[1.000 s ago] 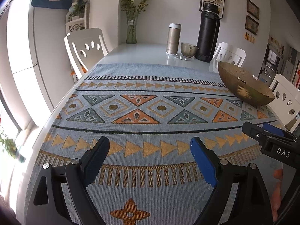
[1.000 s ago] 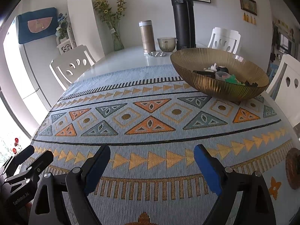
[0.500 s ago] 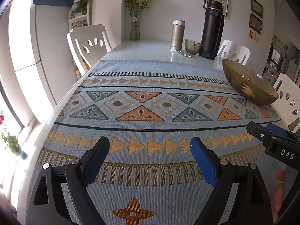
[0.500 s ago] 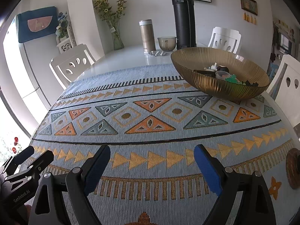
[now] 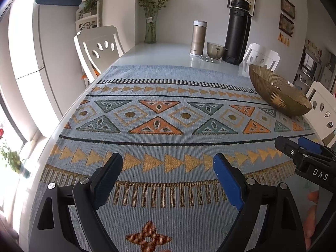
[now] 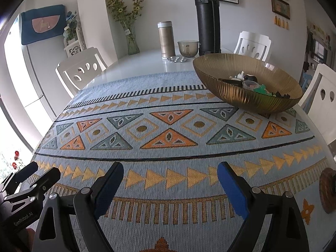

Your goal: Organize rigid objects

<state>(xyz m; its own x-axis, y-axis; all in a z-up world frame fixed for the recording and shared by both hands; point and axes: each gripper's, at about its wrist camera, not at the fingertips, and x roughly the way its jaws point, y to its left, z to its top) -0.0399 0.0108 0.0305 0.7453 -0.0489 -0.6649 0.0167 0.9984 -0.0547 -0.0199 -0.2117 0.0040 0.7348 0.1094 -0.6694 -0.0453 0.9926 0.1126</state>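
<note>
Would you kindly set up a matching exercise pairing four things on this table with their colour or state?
Things:
1. flask
2. bowl
3. tumbler
4. right gripper

Descriptions:
A. ribbed gold, holding small items
B. open, nothing between its fingers
C. tall and black
D. beige with a white lid

Pairs: 1-C, 2-A, 3-D, 4-B

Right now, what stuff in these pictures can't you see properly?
- Things in the gold bowl: right wrist view, small and jumbled, partly behind the rim; the left wrist view shows almost none.
- Brown round thing: right wrist view, cut off by the edge.
- Small shiny pieces by the glass cup: too small to name.
- Person's hand: left wrist view, mostly hidden at the edge.
</note>
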